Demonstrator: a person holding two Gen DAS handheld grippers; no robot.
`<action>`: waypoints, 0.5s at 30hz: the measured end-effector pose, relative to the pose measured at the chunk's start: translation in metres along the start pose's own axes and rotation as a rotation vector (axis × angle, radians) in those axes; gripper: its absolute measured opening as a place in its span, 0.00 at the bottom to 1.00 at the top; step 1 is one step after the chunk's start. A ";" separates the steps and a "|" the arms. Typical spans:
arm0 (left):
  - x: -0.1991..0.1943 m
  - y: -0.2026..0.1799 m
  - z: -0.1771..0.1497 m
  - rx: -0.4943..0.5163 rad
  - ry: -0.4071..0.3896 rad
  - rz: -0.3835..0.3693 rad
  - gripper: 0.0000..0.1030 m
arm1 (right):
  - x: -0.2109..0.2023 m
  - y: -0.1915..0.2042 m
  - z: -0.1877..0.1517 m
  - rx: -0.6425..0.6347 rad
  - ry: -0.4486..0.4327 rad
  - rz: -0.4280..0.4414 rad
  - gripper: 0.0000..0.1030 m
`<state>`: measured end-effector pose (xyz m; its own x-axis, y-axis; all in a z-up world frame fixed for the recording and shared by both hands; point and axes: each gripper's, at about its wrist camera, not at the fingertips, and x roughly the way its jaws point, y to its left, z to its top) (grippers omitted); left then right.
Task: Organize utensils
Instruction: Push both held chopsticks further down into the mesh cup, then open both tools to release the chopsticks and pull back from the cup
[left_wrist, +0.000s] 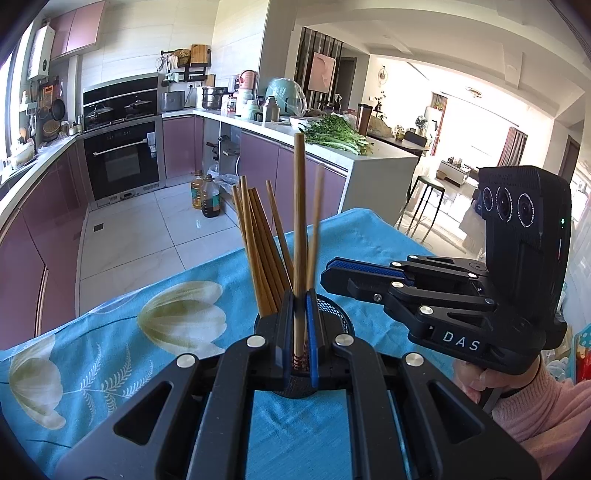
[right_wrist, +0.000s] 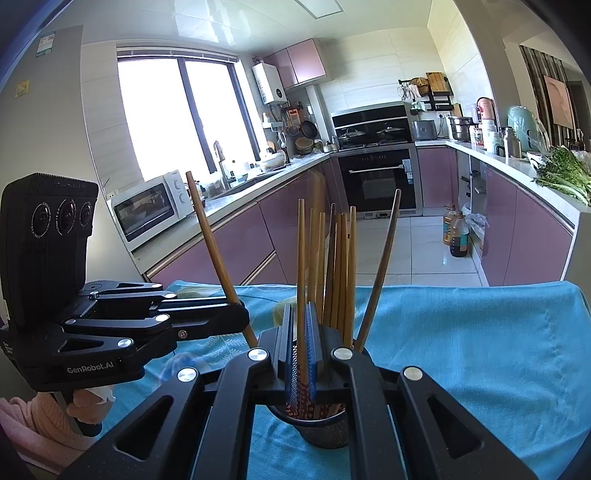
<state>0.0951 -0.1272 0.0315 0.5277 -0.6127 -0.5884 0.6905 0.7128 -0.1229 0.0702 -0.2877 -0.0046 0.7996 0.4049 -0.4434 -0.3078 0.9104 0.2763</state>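
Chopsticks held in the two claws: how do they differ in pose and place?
The left chopstick leans steeply; the right chopstick stands nearly upright. The left chopstick tilts away from the bundle in the mesh holder; the right chopstick rises close beside it. Both are brown wood, clamped in the shut left claw and right claw.

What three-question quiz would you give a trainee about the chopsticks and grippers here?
1. True or false: the left gripper is shut on a chopstick.
2. The mesh holder stands on: A) bare wood, B) a blue cloth, C) a tray.
3. How many chopsticks does the right gripper hold?
Key: 1 true; 2 B; 3 one.
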 end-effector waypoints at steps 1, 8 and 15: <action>0.000 0.000 0.000 0.000 0.001 0.000 0.07 | 0.000 0.000 0.000 0.000 0.000 0.001 0.05; 0.002 0.001 0.001 -0.003 0.011 0.002 0.07 | 0.002 -0.002 -0.002 0.004 0.010 0.001 0.05; 0.010 0.004 0.000 -0.011 0.028 0.008 0.07 | 0.003 -0.005 -0.003 0.014 0.022 0.005 0.05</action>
<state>0.1033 -0.1313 0.0254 0.5191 -0.5973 -0.6113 0.6808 0.7214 -0.1268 0.0729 -0.2909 -0.0104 0.7866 0.4111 -0.4607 -0.3045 0.9074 0.2899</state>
